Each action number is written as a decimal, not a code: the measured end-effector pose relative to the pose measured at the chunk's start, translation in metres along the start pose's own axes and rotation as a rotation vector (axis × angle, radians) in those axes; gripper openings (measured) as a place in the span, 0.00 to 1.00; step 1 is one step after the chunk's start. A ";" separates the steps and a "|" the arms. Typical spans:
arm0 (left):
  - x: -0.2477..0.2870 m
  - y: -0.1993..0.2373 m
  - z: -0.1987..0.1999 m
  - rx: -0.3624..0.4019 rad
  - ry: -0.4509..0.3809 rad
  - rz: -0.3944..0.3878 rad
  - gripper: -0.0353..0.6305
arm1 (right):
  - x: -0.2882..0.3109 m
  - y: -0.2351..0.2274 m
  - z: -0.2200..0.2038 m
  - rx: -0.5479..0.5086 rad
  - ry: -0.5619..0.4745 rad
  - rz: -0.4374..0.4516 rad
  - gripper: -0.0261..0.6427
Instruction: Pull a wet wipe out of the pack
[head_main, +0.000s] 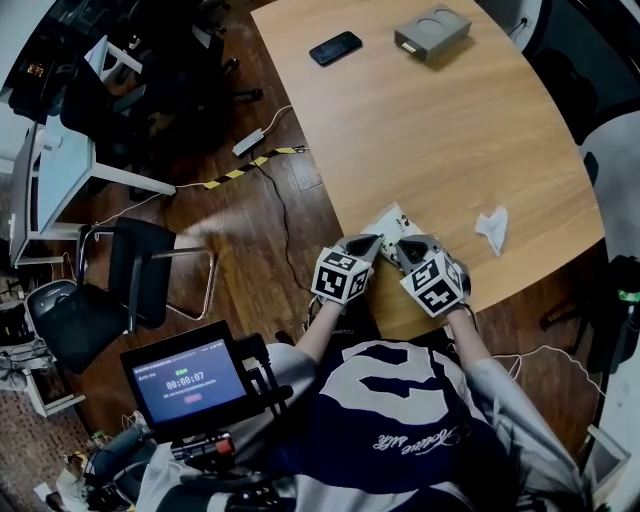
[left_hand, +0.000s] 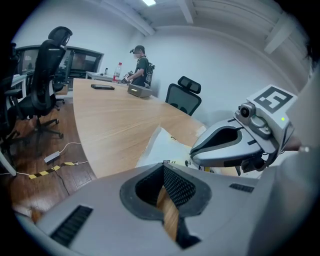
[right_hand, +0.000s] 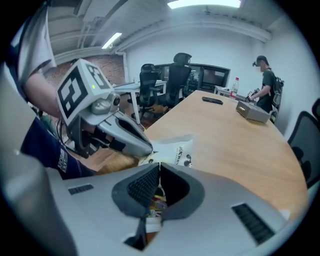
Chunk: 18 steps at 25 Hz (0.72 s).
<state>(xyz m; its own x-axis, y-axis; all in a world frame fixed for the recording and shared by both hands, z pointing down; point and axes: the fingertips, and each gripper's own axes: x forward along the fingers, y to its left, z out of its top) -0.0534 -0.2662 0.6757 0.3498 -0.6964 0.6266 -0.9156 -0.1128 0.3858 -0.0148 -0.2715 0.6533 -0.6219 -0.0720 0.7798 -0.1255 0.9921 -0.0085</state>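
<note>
a pale wooden desk (head_main: 420, 130) with a curved edge stands on a dark wood floor (head_main: 250, 230) in an office. the flat white wet wipe pack (head_main: 392, 220) (left_hand: 165, 147) (right_hand: 175, 150) lies at the desk's near edge, right in front of the person. the left gripper (head_main: 372, 240) (left_hand: 162, 166) (right_hand: 149, 148) meets the pack's left side. its tongs are closed tip to tip, with bare desk showing through the hollow behind them. whether they pinch the pack's edge cannot be told. the right gripper (head_main: 402, 245) (right_hand: 159, 165) (left_hand: 192, 152) sits over the pack's near end, tongs pinched together on it, the pack's coloured print showing in the slit between the pads. a crumpled white wipe (head_main: 492, 228) lies near the pack on the right. well apart at the far end are a black phone (head_main: 335, 47) and a grey box (head_main: 432, 32).
</note>
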 end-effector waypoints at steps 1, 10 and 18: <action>0.000 -0.001 0.000 0.003 -0.002 0.000 0.06 | -0.004 0.000 0.001 0.048 -0.025 0.009 0.05; -0.009 0.008 0.006 0.021 -0.007 -0.002 0.06 | -0.034 0.004 0.021 0.357 -0.180 0.073 0.04; -0.012 0.010 0.009 0.029 -0.002 -0.006 0.06 | -0.060 0.010 0.037 0.468 -0.287 0.094 0.04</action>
<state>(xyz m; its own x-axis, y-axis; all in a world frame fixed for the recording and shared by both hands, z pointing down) -0.0689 -0.2655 0.6658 0.3550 -0.6973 0.6226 -0.9188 -0.1374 0.3700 -0.0074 -0.2613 0.5832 -0.8244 -0.0753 0.5610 -0.3486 0.8484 -0.3984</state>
